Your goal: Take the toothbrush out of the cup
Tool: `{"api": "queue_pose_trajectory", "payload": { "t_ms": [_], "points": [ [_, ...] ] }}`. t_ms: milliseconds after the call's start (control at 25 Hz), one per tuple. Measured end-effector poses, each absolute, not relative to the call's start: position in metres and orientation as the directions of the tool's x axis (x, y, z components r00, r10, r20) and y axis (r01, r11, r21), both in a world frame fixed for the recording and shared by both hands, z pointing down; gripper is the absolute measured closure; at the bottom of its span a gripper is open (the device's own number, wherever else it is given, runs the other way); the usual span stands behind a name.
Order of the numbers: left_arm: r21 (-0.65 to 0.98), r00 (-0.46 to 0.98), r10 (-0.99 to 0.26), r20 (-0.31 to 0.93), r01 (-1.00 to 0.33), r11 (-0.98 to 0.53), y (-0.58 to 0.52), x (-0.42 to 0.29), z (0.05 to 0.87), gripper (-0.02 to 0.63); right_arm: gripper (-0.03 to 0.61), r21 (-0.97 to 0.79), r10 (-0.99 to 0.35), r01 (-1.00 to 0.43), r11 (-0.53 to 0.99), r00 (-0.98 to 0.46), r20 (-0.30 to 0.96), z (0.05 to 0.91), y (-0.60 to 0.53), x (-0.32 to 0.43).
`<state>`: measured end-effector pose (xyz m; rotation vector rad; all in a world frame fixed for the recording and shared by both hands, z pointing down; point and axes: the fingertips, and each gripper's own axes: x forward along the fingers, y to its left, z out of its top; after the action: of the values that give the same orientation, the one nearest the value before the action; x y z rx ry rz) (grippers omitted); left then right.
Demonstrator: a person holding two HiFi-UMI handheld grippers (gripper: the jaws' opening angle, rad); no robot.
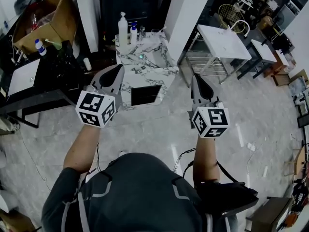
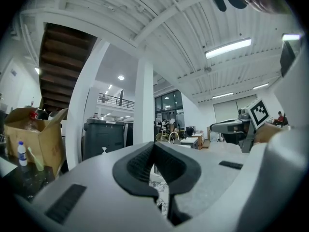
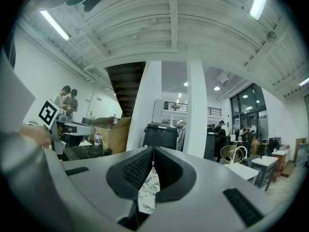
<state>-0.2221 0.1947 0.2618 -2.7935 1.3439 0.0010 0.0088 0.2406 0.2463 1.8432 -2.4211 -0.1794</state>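
Marble counter [image 1: 145, 64] stood ahead of both grippers, well apart. On the left gripper [image 1: 118, 69] and the right gripper [image 1: 196, 77] the jaws were together, with nothing between them. I judge that one should open before reaching in. The cup and toothbrush, perhaps among the bottles [image 1: 123, 29] at the far end, were too small to see, so I could not tell its axis.

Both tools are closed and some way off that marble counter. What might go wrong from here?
The left gripper and right gripper both have shut fingers, so they must open before gripping anything. The bottles stand close together on the counter; reaching in may topple one. The cup is too small to see.
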Motion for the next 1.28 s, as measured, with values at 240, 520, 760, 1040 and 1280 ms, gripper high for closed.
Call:
{"api": "queue_pose_trajectory", "payload": {
  "t_ms": [240, 520, 760, 1040, 1280],
  "points": [
    [-0.05, 0.614, -0.789, 0.016, -0.788, -0.614, 0.183, -0.231, 0.271, 0.604, 0.549, 0.158, -0.971, -0.958, 0.238, -0.238, 0.022, 0.248, 0.236, -0.005],
    [-0.031, 0.655, -0.755, 0.002, -0.755, -0.655, 0.168, -0.248, 0.276, 0.604, 0.549, 0.158, -0.979, -0.967, 0.202, -0.205, -0.005, 0.247, 0.23, -0.026],
    [-0.01, 0.685, -0.729, -0.015, -0.729, -0.685, 0.158, -0.258, 0.282, 0.604, 0.549, 0.169, -0.981, -0.966, 0.194, -0.195, 0.011, 0.255, 0.226, -0.045],
    [-0.06, 0.723, -0.69, 0.033, -0.688, -0.724, 0.138, -0.252, 0.295, 0.604, 0.549, 0.142, -0.974, -0.963, 0.227, -0.228, 0.012, 0.262, 0.19, -0.053],
    [-0.039, 0.68, -0.732, 0.032, -0.731, -0.681, 0.099, -0.246, 0.293, 0.604, 0.549, 0.139, -0.96, -0.951, 0.278, -0.28, 0.001, 0.261, 0.134, -0.041]
  ]
}}
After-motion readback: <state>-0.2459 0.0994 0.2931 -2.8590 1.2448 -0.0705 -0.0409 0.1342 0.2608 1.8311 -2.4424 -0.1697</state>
